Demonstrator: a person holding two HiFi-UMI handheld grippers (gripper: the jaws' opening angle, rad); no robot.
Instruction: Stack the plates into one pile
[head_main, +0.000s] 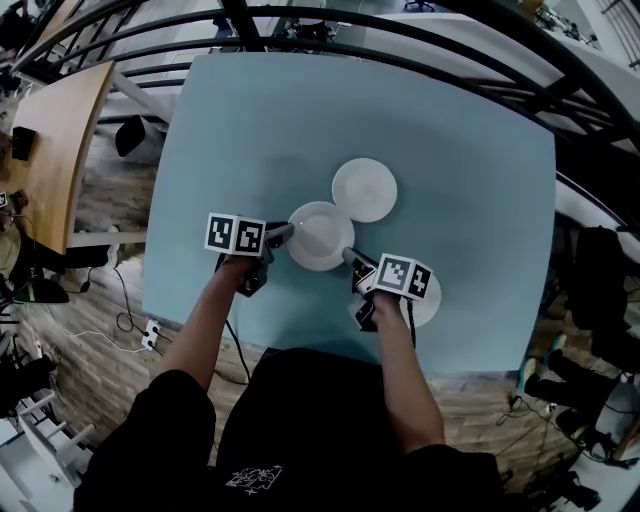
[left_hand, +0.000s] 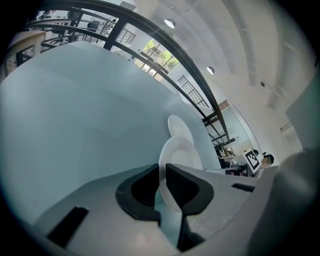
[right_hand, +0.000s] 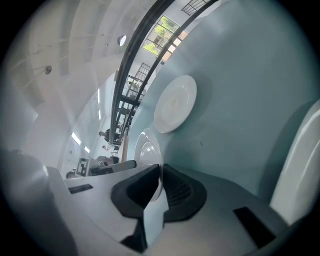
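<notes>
A white plate (head_main: 320, 236) hangs a little above the light blue table (head_main: 250, 130), gripped at two opposite edges. My left gripper (head_main: 286, 234) is shut on its left rim and my right gripper (head_main: 349, 256) is shut on its near right rim. In the left gripper view the plate's rim (left_hand: 181, 154) sits pinched between the dark pads of the left gripper (left_hand: 162, 186). The right gripper view shows the same plate (right_hand: 146, 149) edge-on in the right gripper (right_hand: 160, 183). A second white plate (head_main: 365, 190) lies just beyond it on the table. A third plate (head_main: 428, 303) lies partly hidden under my right gripper.
A dark curved railing (head_main: 420, 35) runs round the table's far side. A wooden desk (head_main: 55, 140) stands at the left, with cables on the floor (head_main: 120, 320) below it. The third plate's rim (right_hand: 300, 160) is close on the right of the right gripper.
</notes>
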